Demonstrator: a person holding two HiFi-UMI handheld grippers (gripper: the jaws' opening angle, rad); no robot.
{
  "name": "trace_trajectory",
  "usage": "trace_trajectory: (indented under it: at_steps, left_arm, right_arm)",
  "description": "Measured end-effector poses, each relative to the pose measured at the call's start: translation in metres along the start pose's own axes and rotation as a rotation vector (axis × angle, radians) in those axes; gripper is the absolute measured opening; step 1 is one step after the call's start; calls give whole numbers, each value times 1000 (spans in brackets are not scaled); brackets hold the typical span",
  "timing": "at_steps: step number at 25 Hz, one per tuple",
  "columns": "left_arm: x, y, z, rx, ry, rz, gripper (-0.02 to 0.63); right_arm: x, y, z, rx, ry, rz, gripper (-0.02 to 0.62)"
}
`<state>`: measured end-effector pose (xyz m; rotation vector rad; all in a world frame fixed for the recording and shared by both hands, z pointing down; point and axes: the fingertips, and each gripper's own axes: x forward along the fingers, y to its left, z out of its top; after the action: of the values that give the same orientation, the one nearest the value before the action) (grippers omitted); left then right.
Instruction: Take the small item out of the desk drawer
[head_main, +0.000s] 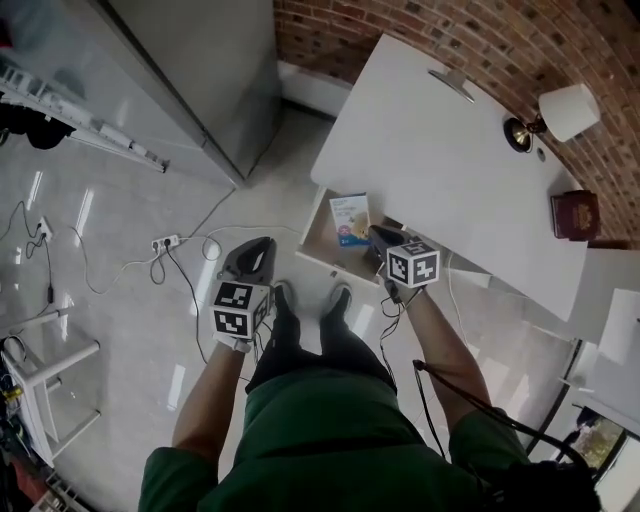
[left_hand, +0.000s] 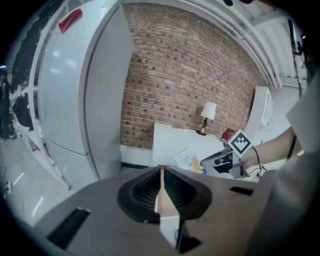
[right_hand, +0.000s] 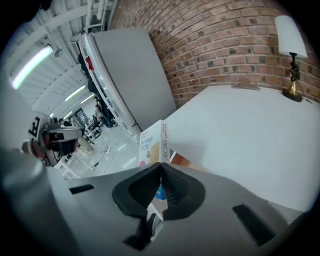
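In the head view, the right gripper (head_main: 380, 238) is reaching into the open desk drawer (head_main: 318, 243), its tips meeting the edge of the small box (head_main: 349, 216). The left gripper (head_main: 255, 255) is hanging well off to its left, over the floor. In the left gripper view, those jaws are pressing together on nothing. In the right gripper view, the jaws are pinching the box, which is sticking up just ahead of them. The grasp looks made; lifting the box clear of the drawer is probably what is remaining.
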<state>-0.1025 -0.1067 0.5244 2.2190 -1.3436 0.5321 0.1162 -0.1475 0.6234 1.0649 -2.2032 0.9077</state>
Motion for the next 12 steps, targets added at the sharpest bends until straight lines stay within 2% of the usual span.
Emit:
trace_trajectory:
  at_steps: [7, 12]
  left_arm:
    - [-15, -6, 10, 6, 6, 11, 14]
    - [-20, 9, 8, 17, -5, 51, 14]
  right_arm:
    - [-12, -18, 34, 124, -67, 5, 8]
    - [-9, -32, 52, 200, -99, 0, 8]
